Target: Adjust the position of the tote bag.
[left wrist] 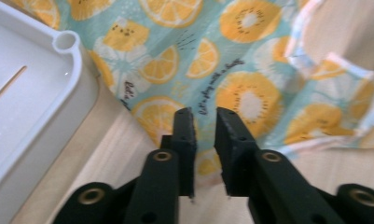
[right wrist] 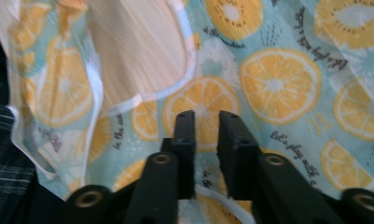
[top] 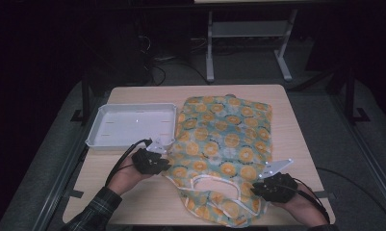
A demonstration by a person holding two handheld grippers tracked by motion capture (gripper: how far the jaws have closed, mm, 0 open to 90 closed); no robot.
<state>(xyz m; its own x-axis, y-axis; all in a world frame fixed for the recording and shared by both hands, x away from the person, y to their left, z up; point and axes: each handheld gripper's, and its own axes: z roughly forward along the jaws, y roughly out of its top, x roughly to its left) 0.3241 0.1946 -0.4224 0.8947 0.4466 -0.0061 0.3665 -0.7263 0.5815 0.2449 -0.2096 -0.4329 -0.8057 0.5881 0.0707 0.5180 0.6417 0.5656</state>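
We see the table (top: 296,144) with the fruit-print cloth (top: 224,139) spread flat across its middle and right side, beside the white tray (top: 96,130) at the left. Both forearms come in low from the near edge. The left gripper (left wrist: 204,122) sits at the cloth's near left hem, jaws narrowly parted, nothing clamped. The right gripper (right wrist: 207,123) rests over the cloth's near right part by its cut-out, jaws likewise slightly apart.

Left gripper (top: 154,156): black body, grey three-cornered plate on top, black cable looping off beside the white tray (top: 131,125). Right gripper (top: 272,183): same build, black cable trailing. Jaws matt black with brass-coloured screw bushings. Left sleeve (top: 95,211): dark plaid.
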